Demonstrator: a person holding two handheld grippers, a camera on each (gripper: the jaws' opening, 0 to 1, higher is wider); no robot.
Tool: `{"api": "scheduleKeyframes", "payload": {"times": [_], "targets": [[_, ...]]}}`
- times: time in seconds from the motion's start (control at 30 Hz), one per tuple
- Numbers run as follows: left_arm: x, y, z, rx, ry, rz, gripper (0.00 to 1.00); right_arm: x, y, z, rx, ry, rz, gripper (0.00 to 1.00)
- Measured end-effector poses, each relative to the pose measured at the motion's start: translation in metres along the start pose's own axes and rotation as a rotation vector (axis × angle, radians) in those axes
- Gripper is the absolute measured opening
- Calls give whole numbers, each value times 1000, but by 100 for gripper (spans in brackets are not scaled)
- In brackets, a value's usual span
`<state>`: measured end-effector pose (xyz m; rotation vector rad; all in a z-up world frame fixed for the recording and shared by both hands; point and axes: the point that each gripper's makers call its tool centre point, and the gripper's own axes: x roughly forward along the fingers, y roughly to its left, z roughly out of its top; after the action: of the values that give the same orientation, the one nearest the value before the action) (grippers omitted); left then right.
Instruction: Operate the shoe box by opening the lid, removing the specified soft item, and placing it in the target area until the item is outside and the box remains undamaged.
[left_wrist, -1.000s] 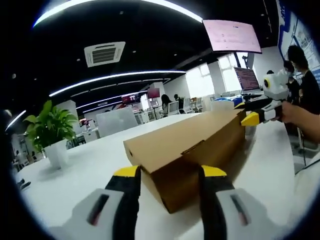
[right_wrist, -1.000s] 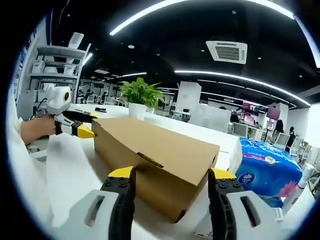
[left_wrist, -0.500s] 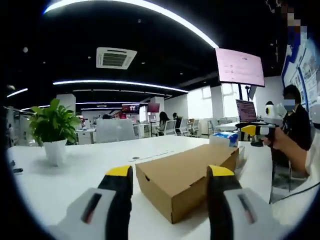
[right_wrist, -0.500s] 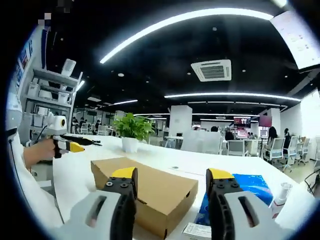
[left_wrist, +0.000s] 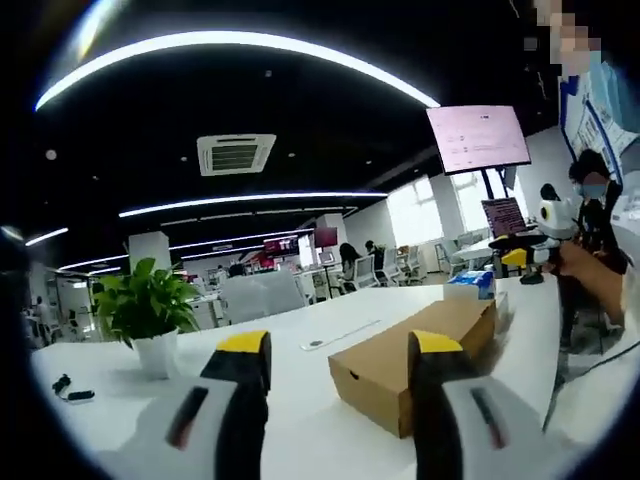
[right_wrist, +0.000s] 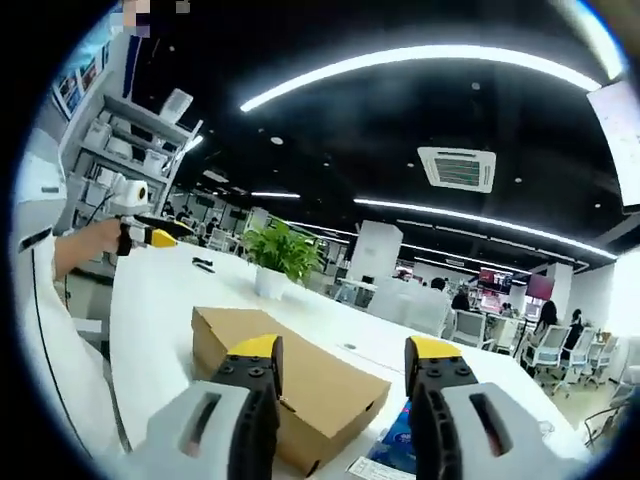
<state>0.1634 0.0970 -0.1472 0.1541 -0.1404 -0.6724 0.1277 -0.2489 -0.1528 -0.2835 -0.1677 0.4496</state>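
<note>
A brown cardboard shoe box (left_wrist: 415, 357) lies on the white table (left_wrist: 290, 420) with its lid down. In the left gripper view my left gripper (left_wrist: 338, 345) is open, held back from the box's near end, with nothing between its yellow-tipped jaws. In the right gripper view the same box (right_wrist: 320, 395) lies below and beyond my open right gripper (right_wrist: 344, 350), which holds nothing. The right gripper (left_wrist: 520, 250) also appears at the far right of the left gripper view, raised in a hand. The left gripper (right_wrist: 150, 236) appears at the left of the right gripper view, likewise raised.
A potted plant (left_wrist: 148, 318) stands on the table left of the box, also seen as a plant (right_wrist: 278, 260) past the box's far end. A blue tissue pack (right_wrist: 395, 440) lies by the box. A small dark item (left_wrist: 72, 392) lies at the table's left. People and desks fill the background.
Both grippers have pulled back and lifted away from the box, which now looks smaller and farther off. The box itself has stayed in place with its lid down.
</note>
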Motion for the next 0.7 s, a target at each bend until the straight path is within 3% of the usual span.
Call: {"api": "scheduleKeyframes", "payload": {"times": [0.1,0.17,0.23,0.47,0.7], "targets": [[3,-3,-14,-18,65,-5,58,3,4,0,105,-12,29,53],[5,-5,-17,-34,72,-10,60,2,4,0,89,-8,32,53],[6,-8,-23,-68,89,-21,55,2,3,-2,64,5,20,53],[9,-10,-20,-93,75,-19,57,0,0,-12,85,24,16,52],[8,-11,-17,-65,72,-20,57,1,2,-14,78,29,19,52]]}}
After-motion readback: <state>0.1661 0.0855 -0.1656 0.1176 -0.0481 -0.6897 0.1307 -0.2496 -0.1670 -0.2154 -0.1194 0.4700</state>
